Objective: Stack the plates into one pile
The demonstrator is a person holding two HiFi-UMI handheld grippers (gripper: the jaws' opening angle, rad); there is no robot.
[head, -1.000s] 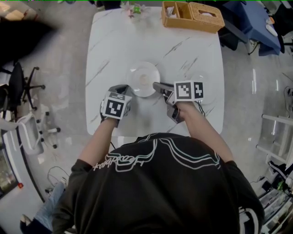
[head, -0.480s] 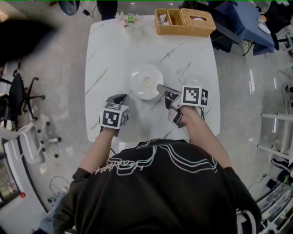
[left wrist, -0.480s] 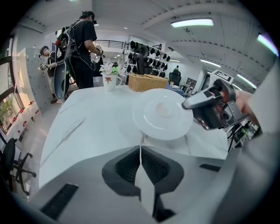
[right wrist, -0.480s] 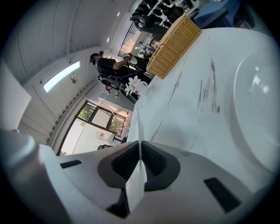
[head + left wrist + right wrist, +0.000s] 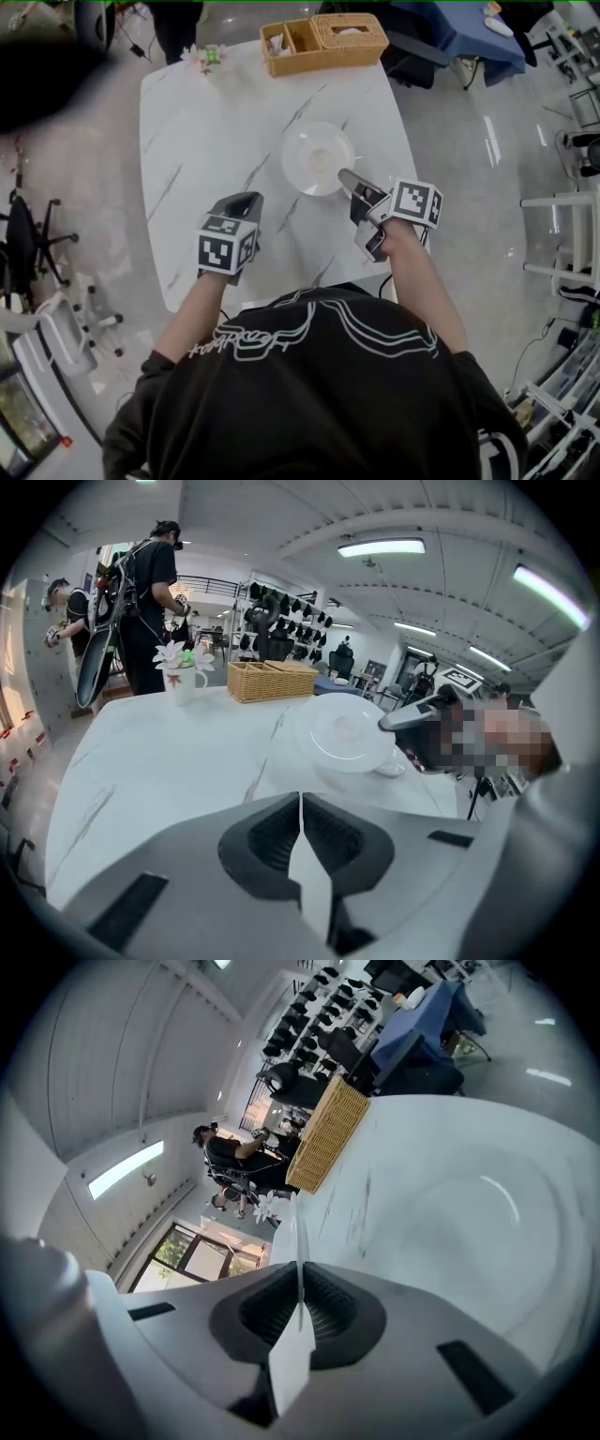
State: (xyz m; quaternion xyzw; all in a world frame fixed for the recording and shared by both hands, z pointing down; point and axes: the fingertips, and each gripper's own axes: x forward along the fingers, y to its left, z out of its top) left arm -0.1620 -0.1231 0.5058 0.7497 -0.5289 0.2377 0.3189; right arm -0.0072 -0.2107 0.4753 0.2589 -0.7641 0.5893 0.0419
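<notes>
One pile of plates [image 5: 319, 157] sits right of centre on the table [image 5: 206, 141] and looks complete. The left gripper [image 5: 249, 197] hovers near-left and the right gripper [image 5: 345, 174] by the pile's near rim. Both have jaws pressed together, empty, probably because nothing is left to carry.

The white marble counter [image 5: 216, 141] carries stacked white plates [image 5: 319, 157] right of centre, a wicker basket [image 5: 323, 42] at the far right edge, and a flower vase [image 5: 208, 56] left of the basket.
</notes>
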